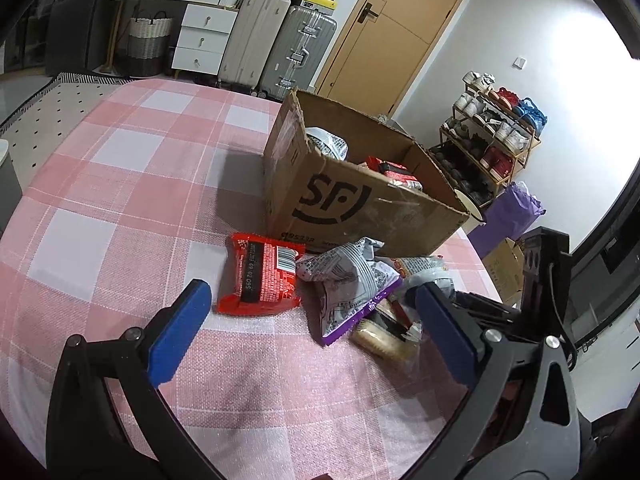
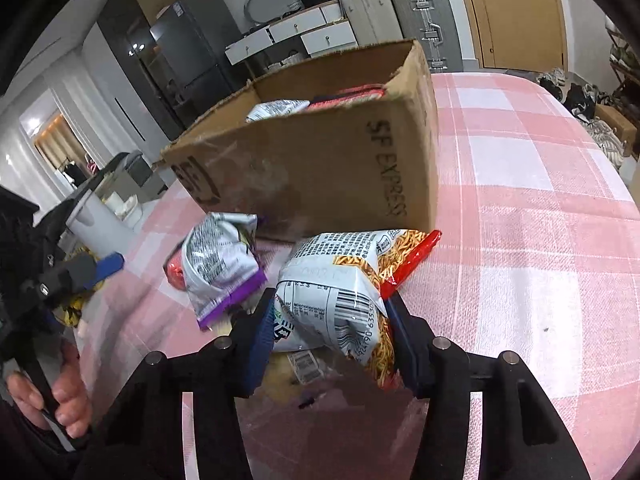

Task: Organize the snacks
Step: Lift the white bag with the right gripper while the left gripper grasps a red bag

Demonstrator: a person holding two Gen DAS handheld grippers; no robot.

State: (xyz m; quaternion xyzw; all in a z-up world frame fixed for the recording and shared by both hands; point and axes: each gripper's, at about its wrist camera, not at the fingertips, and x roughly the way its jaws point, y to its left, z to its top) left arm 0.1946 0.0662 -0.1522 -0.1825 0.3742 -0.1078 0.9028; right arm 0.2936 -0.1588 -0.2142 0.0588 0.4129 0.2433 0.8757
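We have the right gripper clamped on a silver noodle-snack bag with a red end, pinched near its barcode so the rest of the bag hangs free towards the cardboard box. That grip low on the bag looks chosen to carry it over the near wall, which stands just behind it. The box sits on the pink checked tablecloth with its top open, a ready bin for the sorting.

Over on the other side, our left gripper hovers above the cloth with its blue pads spread wide and nothing between them. It faces the loose heap in front of the box, lined up, we judge, for the next pick.

Now the count. Loose on the cloth we make out one red packet lying flat with its barcode up, one silver bag with a purple edge, and a pale biscuit-like pack half buried under it; what else lies beneath we cannot tell. Add the one bag in our right grip. Inside the box we see at least two: a silver bag at the far end and a red pack nearer. One box, two grippers. So the job is partly done, with several snacks to go.
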